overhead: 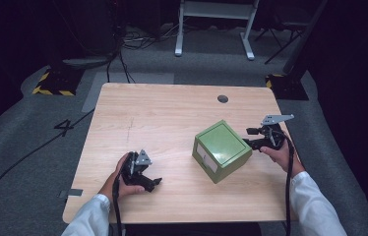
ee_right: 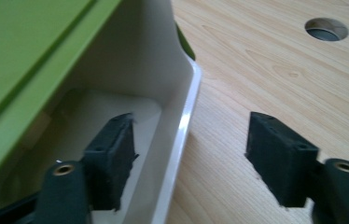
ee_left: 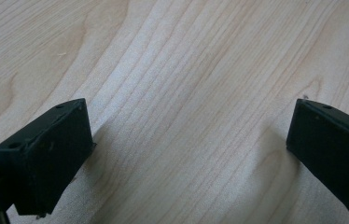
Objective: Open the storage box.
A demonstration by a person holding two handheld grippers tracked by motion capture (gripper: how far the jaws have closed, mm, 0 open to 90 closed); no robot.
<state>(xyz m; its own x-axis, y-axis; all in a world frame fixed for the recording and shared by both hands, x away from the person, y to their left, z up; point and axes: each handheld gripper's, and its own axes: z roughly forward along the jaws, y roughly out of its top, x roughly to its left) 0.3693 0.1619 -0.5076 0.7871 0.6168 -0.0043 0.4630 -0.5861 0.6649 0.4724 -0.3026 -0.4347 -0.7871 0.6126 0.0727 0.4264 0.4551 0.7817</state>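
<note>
Sitting on the right half of the counter (overhead: 152, 113) is a green box (overhead: 221, 147) with a white inside. At its right side, the right hand-held gripper (overhead: 255, 138) is wide open, with one jaw inside the box and the other outside its white wall (ee_right: 182, 140). Well apart, near the left front edge, the left hand-held gripper (ee_left: 189, 154) is wide open too, holding nothing, low over bare wood.
</note>
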